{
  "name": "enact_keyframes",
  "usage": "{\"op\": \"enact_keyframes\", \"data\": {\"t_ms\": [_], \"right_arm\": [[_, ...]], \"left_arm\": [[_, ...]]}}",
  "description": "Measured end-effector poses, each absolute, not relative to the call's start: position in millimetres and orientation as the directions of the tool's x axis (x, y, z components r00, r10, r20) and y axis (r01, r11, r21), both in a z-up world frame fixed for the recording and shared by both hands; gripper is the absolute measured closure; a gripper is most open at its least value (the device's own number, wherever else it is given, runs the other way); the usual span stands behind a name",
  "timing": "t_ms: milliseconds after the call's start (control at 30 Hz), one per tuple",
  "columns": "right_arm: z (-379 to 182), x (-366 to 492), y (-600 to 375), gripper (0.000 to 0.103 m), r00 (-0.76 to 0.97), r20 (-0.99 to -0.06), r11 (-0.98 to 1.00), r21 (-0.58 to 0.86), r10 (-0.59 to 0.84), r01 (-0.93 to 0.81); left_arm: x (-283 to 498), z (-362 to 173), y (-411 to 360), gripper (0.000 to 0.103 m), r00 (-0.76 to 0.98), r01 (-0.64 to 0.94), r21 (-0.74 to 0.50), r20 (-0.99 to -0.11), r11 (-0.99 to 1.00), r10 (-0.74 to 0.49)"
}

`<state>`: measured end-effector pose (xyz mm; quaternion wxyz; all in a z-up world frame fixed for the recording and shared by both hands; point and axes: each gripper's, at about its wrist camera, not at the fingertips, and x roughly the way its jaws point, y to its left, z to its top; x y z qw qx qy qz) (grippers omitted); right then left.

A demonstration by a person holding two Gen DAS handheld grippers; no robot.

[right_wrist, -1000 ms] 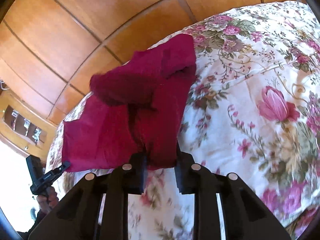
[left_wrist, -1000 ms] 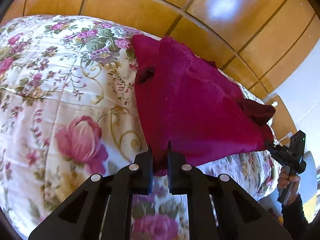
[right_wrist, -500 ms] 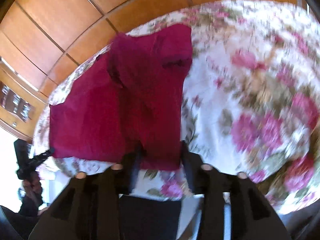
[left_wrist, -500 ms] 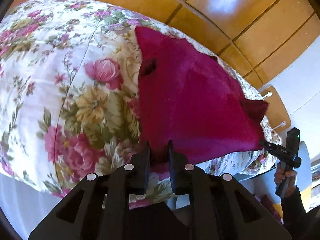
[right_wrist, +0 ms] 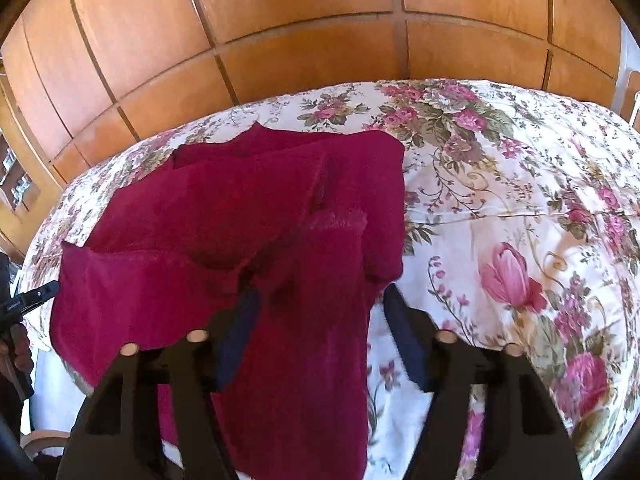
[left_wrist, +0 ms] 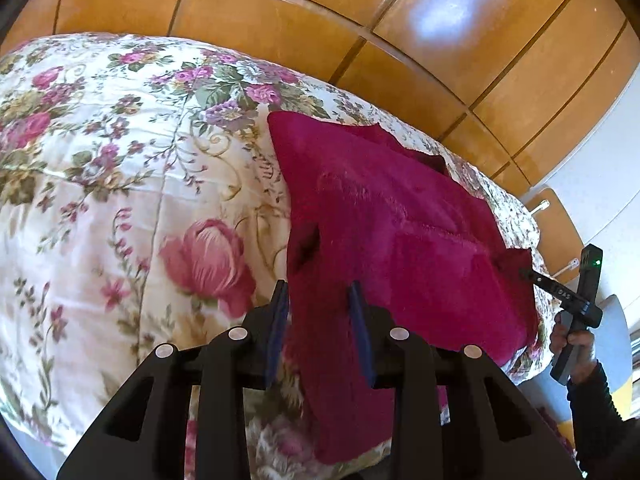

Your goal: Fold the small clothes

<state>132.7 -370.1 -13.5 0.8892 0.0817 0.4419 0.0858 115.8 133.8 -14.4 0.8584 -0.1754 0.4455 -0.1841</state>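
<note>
A crimson fleece garment lies spread on the floral bedspread, its near hem hanging over the bed's front edge. My left gripper straddles that hem at the garment's left side. Its jaws are opening, with cloth between the blue pads but not squeezed. In the right wrist view the garment shows a folded layer on top. My right gripper stands open over the hem's other side, cloth hanging loose between its fingers. A hand holds the right gripper at the garment's right corner.
Glossy wooden panels rise behind the bed. The bedspread stretches bare to the right of the garment. A wooden piece of furniture stands by the white wall at the right. The left gripper and the hand holding it show at the left edge.
Both grippers were shut on the garment's near hem and now have parted jaws. The garment, earlier lifted and bunched, has settled flatter on the bed with its hem hanging down.
</note>
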Motion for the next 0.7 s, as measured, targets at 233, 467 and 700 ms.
{"op": "enact_keyframes", "data": {"t_ms": [233,467,700], "right_arm": [[-10.7,126.9,-365.6,0.094,0.595,-0.772,0.974,0.202,0.223,-0.103],[19.0,112.0,-370.3,0.097,0.642,-0.733,0.972,0.208,0.227,-0.106],[64.5,118.4,-380.0,0.097,0.719,-0.638,0.953,0.282,0.274,-0.113]], "left_arm": [[128.4,-14.9,125.2,0.074,0.521,0.188,-0.516,-0.669,0.836,-0.53],[121.1,3.1,119.0,0.098,0.57,0.247,-0.51,-0.612,0.824,-0.549],[124.6,42.6,124.8,0.098,0.652,0.272,-0.478,-0.546,0.835,-0.526]]}}
